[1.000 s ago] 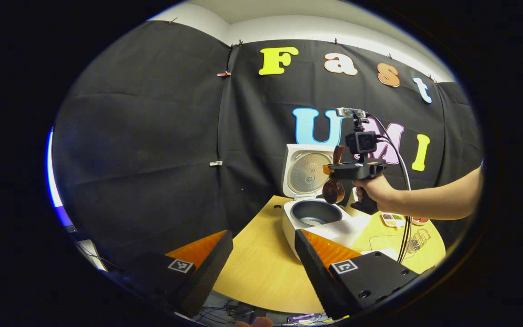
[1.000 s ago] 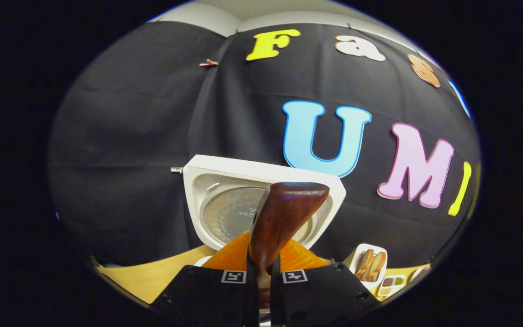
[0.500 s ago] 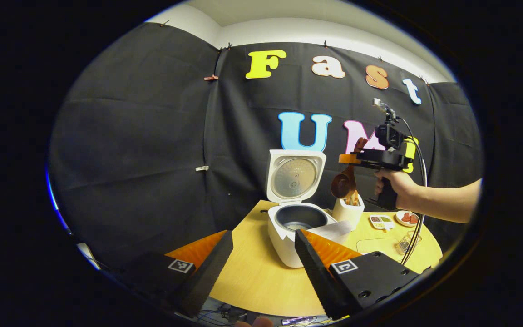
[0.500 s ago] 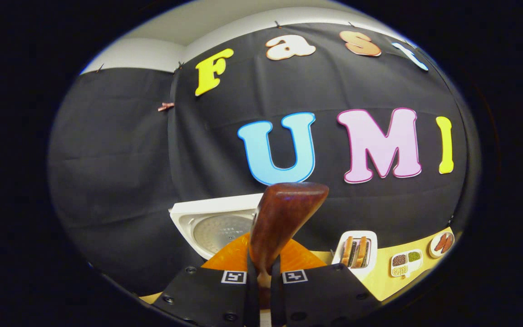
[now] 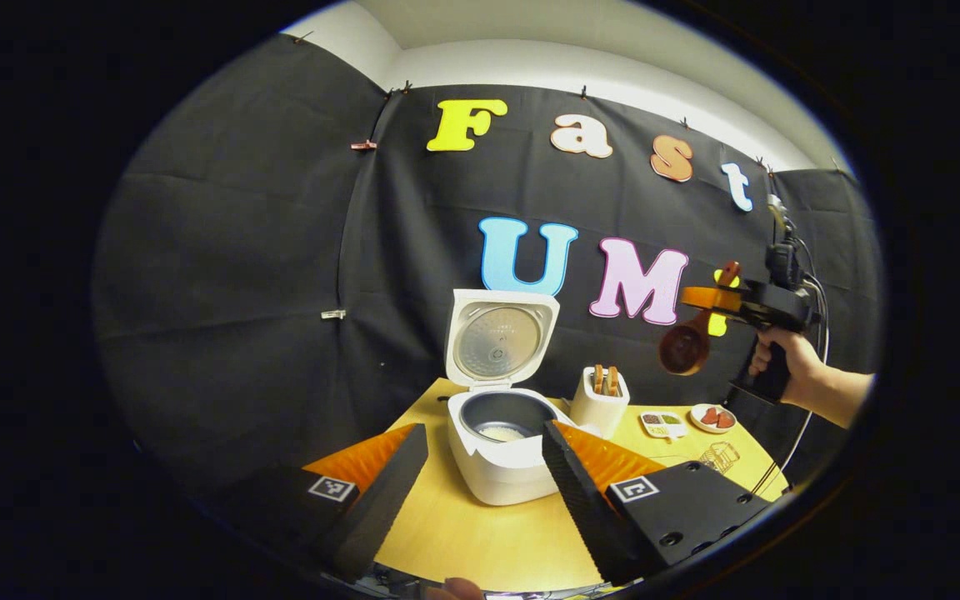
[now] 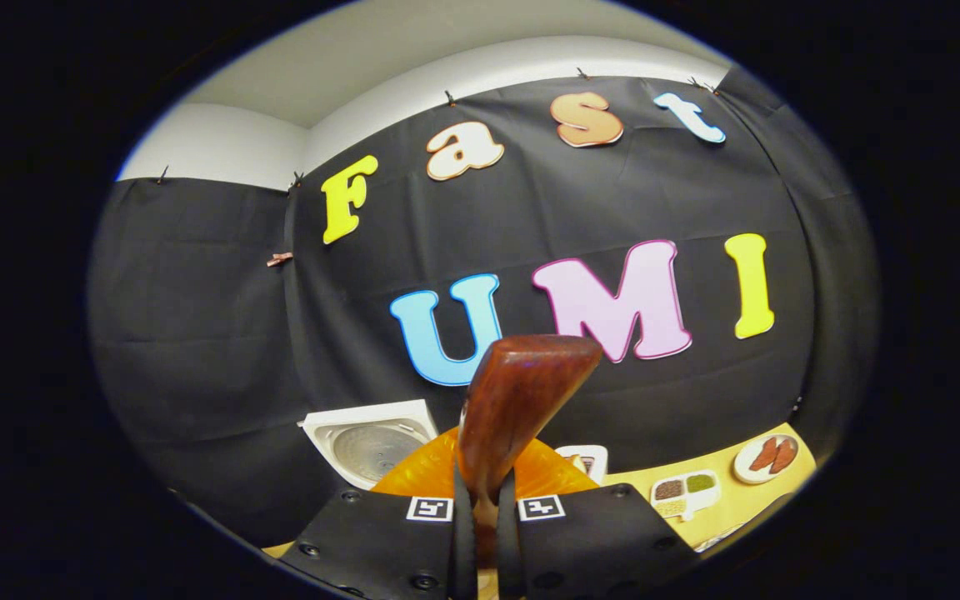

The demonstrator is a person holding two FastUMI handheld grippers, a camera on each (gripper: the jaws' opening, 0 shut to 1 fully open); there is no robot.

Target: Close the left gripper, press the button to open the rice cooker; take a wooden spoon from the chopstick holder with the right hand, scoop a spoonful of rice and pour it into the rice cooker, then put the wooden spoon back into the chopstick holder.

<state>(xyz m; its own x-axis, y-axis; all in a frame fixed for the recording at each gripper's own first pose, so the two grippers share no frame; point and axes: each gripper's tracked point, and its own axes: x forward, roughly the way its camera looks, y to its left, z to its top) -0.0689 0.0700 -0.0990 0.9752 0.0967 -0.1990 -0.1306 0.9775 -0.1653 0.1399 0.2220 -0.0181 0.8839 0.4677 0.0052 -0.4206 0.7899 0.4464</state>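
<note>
Rice cooker (image 5: pixel 498 433) sits on the yellow table (image 5: pixel 480 542), lid up, pale rice in its pot. Framing it, the left gripper (image 5: pixel 480 467), jaws spread, nothing between them. Just right, the chopstick holder (image 5: pixel 599 402). Farther right, high above the table, the right gripper (image 5: pixel 701 297) pinches the wooden spoon (image 5: pixel 685 346), bowl hanging down.

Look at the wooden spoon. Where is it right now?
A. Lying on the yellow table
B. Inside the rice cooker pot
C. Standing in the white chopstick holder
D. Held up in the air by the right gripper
D: the right gripper pinches the wooden spoon by its handle, and the bowl hangs in the air to the right of the chopstick holder and the open rice cooker.
</note>
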